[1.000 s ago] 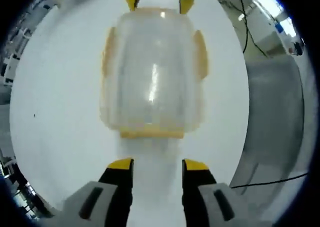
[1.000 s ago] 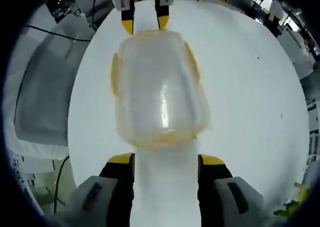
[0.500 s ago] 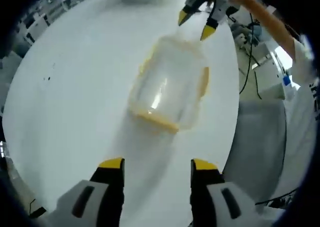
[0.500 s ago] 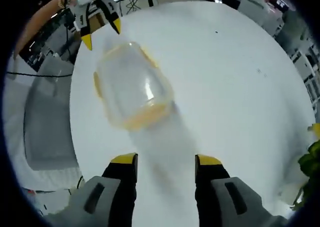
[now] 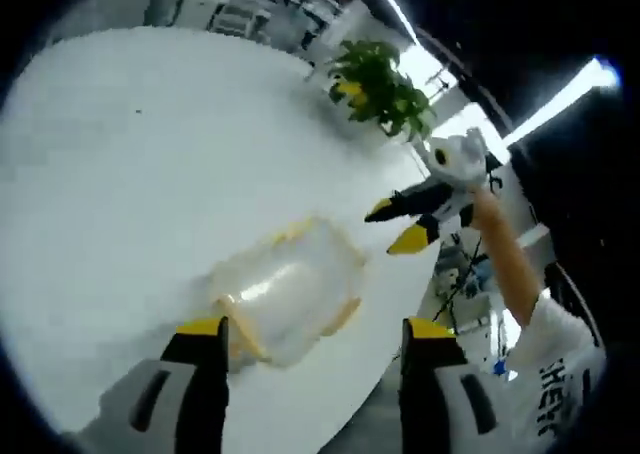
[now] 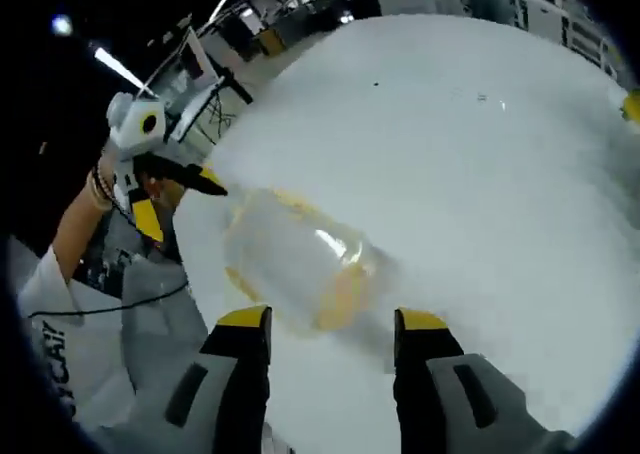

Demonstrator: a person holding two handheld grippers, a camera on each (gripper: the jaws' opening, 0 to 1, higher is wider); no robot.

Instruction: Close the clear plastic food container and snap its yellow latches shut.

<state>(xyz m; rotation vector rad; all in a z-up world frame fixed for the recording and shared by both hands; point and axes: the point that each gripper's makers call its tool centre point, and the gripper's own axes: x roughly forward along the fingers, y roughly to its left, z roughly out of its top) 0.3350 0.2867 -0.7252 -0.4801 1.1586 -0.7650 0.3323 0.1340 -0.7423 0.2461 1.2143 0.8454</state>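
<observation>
The clear plastic container [image 5: 292,289] with yellow latches lies closed on the white round table [image 5: 120,154], blurred by camera motion. My left gripper [image 5: 314,330] is open, its yellow-tipped jaws hovering above and apart from the container. In the left gripper view the right gripper [image 5: 400,224] floats in the air beyond the container, held by a person's hand. In the right gripper view the container [image 6: 295,264] sits just ahead of my open right gripper [image 6: 332,322], untouched, and the left gripper [image 6: 170,189] hangs at its far left side.
A green potted plant [image 5: 378,82] stands at the table's far edge. A person's arm [image 5: 505,264] and white sleeve show beyond the table edge. Cables and office furniture [image 6: 200,84] lie off the table. The wide white tabletop [image 6: 480,154] spreads out to the right.
Both grippers have pulled back and lifted away from the container and tilted; the views have swung sharply. The container stays on the table with its lid on.
</observation>
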